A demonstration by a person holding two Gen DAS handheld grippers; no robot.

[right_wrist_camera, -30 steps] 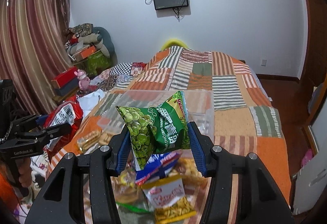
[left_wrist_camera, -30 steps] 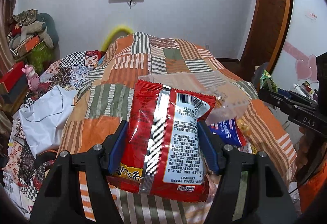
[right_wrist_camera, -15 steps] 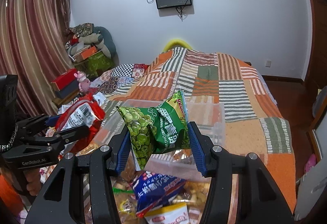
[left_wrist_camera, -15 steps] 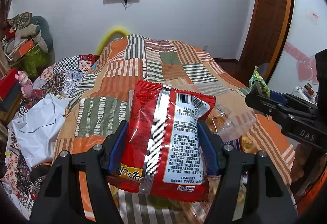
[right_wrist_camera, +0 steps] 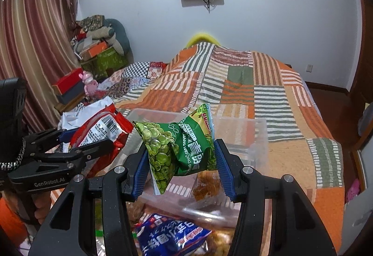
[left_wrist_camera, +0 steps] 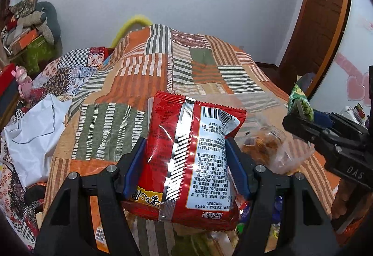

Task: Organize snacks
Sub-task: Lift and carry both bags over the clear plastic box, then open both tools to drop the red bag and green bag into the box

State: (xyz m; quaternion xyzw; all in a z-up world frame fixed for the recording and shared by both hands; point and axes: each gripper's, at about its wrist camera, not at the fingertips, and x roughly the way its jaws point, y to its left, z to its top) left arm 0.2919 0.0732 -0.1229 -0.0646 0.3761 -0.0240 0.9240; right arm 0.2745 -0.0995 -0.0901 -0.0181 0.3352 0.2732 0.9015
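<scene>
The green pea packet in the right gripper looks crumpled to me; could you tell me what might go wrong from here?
1. The green pea packet is pinched across a fold, hanging skewed, so it may slip.
2. The red packet juts well beyond the left gripper and could snag the clear bin.
3. Both packets are close together and may collide.

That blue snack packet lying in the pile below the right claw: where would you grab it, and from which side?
Judging by its pose, grip the blue snack packet across its puffed middle, coming straight down from above. It lies flat, face up on the other snacks, so its broad top is exposed while its edges are partly hidden. The right claw holds the green pea bag, so that must go first.
</scene>
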